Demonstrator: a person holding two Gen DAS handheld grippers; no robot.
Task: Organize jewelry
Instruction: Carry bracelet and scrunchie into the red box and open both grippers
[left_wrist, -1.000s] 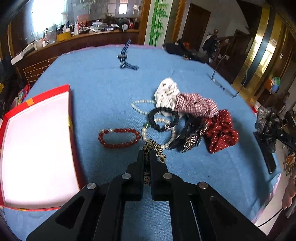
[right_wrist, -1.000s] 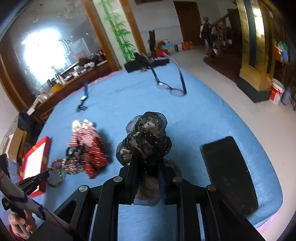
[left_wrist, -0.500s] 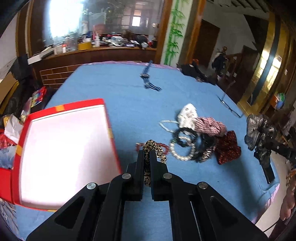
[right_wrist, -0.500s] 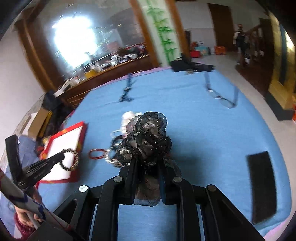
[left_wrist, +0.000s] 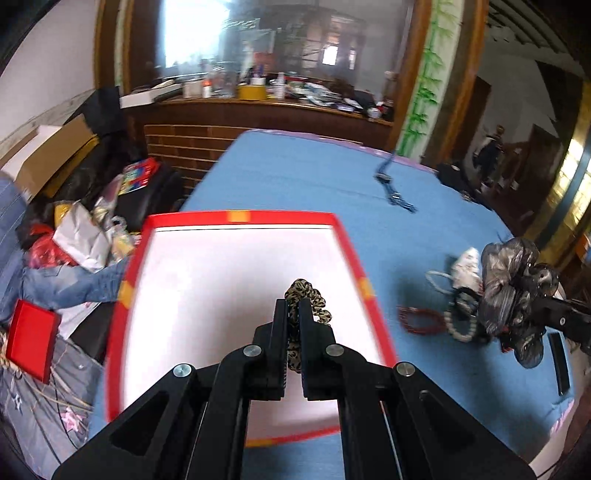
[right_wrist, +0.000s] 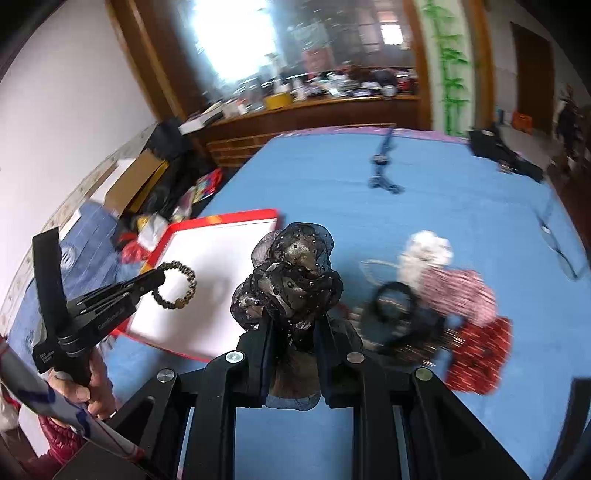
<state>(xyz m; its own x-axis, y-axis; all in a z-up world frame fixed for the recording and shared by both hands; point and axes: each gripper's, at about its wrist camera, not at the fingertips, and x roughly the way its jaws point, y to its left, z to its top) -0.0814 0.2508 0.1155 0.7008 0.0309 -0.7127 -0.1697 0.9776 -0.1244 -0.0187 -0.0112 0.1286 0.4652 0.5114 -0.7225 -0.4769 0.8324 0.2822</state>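
Note:
My left gripper (left_wrist: 293, 314) is shut on a leopard-print hair tie (left_wrist: 309, 301) and hangs over the white inside of the red-rimmed box (left_wrist: 240, 217). From the right wrist view the same left gripper (right_wrist: 157, 277) shows at the left with the hair tie (right_wrist: 176, 284) dangling above the box (right_wrist: 221, 221). My right gripper (right_wrist: 295, 325) is shut on a black sheer scrunchie (right_wrist: 291, 280), just right of the box. That scrunchie (left_wrist: 506, 273) also appears at the right of the left wrist view.
A pile of scrunchies and bracelets (right_wrist: 443, 302) lies on the blue table cover (right_wrist: 443, 192), with a red bead bracelet (left_wrist: 421, 319) beside it. A blue strap (right_wrist: 382, 166) lies farther back, glasses (right_wrist: 561, 254) at the right. Clutter (left_wrist: 85, 229) sits left of the table.
Both grippers swung left with their loads. The left one went from over the jewelry pile to over the box. The right one now hangs near the box's right edge.

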